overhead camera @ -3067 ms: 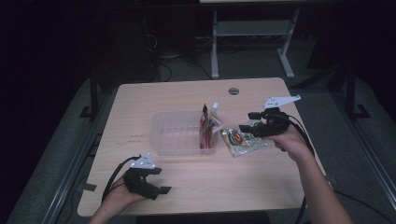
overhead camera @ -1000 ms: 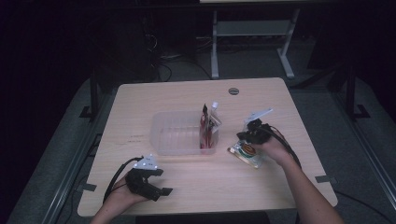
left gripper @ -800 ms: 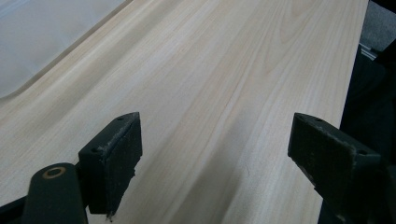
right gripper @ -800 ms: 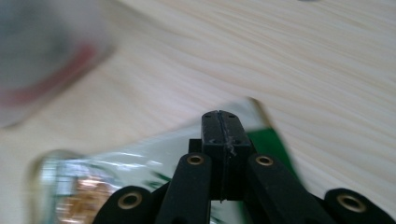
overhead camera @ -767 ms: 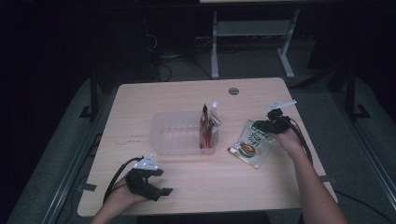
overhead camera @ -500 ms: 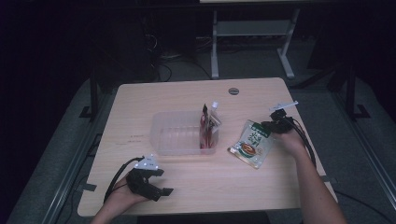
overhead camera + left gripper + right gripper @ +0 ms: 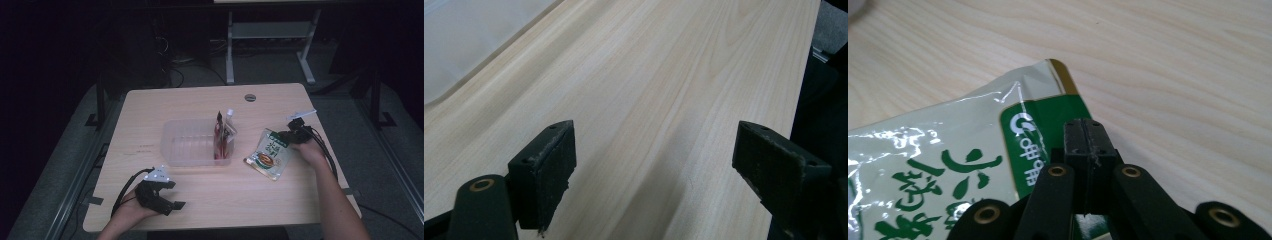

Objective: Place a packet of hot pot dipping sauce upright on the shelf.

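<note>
I had just pulled the green pouch [image 7: 270,155] sideways, away from the clear tub [image 7: 192,142], and my right tongs [image 7: 1087,131] stayed pinched shut on its top edge while my left tongs [image 7: 664,165] waited wide open.

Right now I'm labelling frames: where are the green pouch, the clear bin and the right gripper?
green pouch [image 7: 270,155], high view, middle of its printed face.
clear bin [image 7: 186,141], high view, its bare floor.
right gripper [image 7: 1086,145], right gripper view, between its closed fingertips.
</note>
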